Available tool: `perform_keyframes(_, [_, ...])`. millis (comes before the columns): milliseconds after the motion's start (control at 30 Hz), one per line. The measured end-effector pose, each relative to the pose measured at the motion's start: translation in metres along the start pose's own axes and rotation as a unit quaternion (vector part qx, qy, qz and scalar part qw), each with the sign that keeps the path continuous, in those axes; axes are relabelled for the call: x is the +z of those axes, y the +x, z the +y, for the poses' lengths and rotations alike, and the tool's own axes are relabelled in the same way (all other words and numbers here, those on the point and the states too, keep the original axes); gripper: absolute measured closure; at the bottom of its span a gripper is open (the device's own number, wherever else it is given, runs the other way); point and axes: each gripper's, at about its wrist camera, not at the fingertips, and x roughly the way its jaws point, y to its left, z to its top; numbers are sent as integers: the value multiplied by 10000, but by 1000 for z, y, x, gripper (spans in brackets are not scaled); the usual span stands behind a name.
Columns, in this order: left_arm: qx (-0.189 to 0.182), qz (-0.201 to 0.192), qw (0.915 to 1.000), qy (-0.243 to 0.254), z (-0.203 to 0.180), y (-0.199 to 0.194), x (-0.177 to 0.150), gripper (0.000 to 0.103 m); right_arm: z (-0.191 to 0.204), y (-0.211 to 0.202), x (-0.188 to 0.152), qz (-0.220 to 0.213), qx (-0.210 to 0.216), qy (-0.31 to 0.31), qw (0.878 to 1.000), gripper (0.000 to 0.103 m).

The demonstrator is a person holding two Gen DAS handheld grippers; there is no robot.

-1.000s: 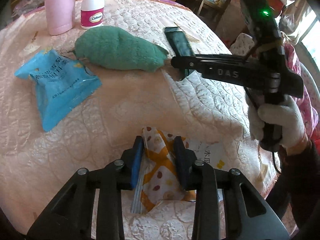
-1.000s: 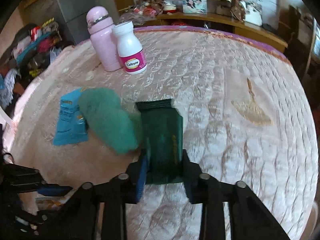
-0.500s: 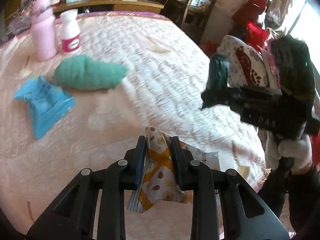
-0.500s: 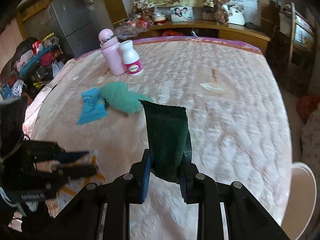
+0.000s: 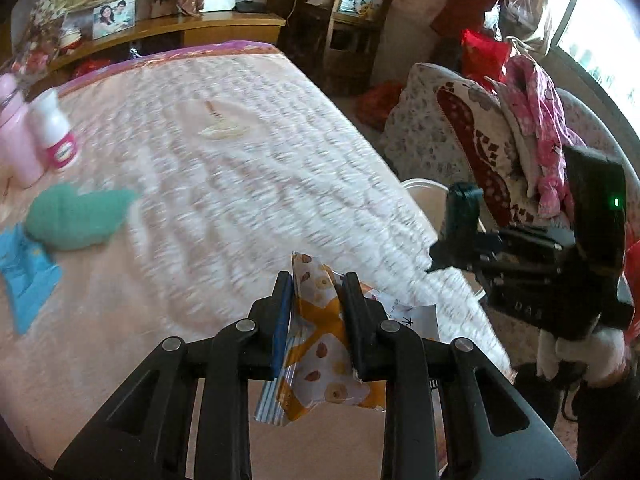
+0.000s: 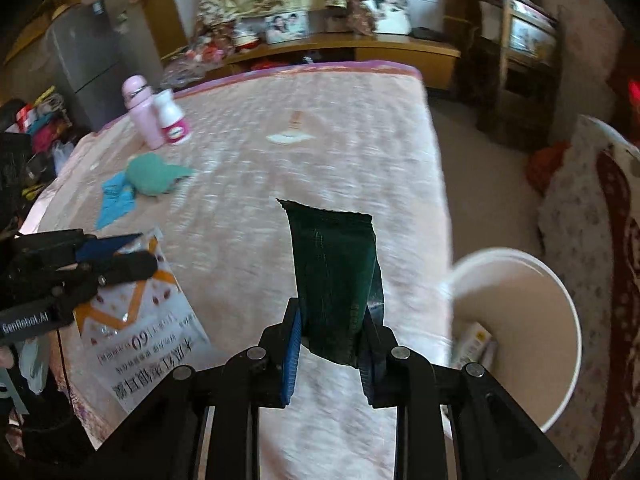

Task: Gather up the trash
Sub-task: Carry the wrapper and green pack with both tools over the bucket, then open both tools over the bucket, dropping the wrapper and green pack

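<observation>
Taking the pink quilted bed (image 6: 320,152) as landmark and reading from its left side: the flat blue plastic packet (image 6: 114,200) and the fuzzy green cloth bundle (image 6: 154,172) lay there, with the pink bottle (image 6: 140,116) and white pill bottle (image 6: 173,120) behind them. Nearer the bed's front edge, the left gripper (image 5: 314,320) pinched a crinkled orange-and-white snack wrapper (image 5: 320,344), lifted off the cover. Further right, the right gripper (image 6: 330,344) was pressed onto a dark green foil wrapper (image 6: 334,276). A second earlier that wrapper was being gripped on the quilt beside the green bundle; now it hung raised at the bed's right edge, close to the white round trash bin (image 6: 520,320) standing off that side, with some boxes already inside. Both pieces looked ready for dropping; the blue packet remained to collect.
</observation>
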Motion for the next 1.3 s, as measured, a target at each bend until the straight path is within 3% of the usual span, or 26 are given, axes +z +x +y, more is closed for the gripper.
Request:
perform_keyframes(433, [4,-87,9999,75,-63,48,38,80,-88,-13,-39,18,-524,590,9969,79])
perform_keyframes(1067, [42,-235,9995,212,-127,99,77,79,-153,0,-67,113,-911,1013,9906,79])
perform_keyframes(1133, [53,-270,9994,201,-131,103,77,79,-156,1,-68,122,-933,1039,9901,71])
perform_keyframes(1167, [42,-275,9994,187,-131,104,77,77,-159,2,-69,108,-981,1056,9895,60])
perform_keyframes(1200, [20,-265,9995,169,-131,106,77,76,-160,2,-69,84,-1008,1069,9891,55])
perform_keyframes(1300, [-67,-144,9997,190,-131,113,77,74,-163,2,-70,36,-990,1125,9887,55])
